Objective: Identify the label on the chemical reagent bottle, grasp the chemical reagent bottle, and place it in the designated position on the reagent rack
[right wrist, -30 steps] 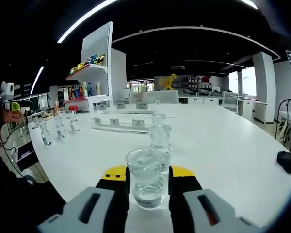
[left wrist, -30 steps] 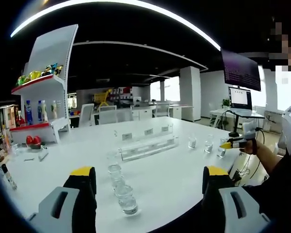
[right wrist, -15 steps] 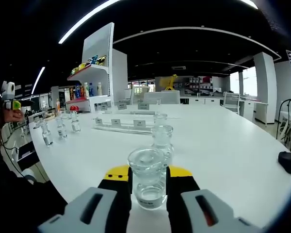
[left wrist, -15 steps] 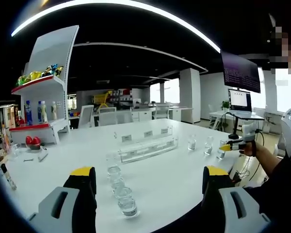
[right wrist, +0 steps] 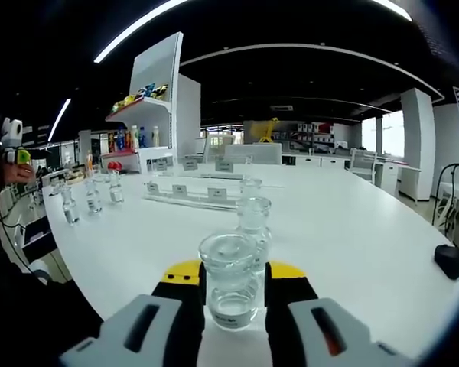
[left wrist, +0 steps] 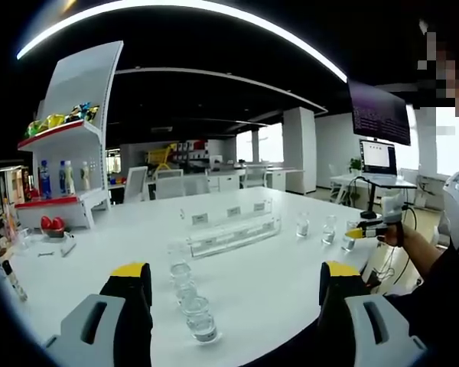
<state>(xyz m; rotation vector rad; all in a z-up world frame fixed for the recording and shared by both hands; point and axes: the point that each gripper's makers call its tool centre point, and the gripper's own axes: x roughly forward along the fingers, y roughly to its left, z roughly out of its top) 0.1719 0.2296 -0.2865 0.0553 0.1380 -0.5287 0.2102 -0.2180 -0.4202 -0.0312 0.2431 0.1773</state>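
Two grippers: right gripper [right wrist: 231, 284] pinched clear reagent bottle [right wrist: 230, 279] above white table [right wrist: 352, 229]; left gripper [left wrist: 235, 284] spread wide, empty.

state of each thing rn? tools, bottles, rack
left tool: open, holding nothing
right tool: shut on nearest bottle
nearest bottle: upright between the jaws, stopper on
next bottle: upright on the table, free
reagent rack: on the table, slots look empty
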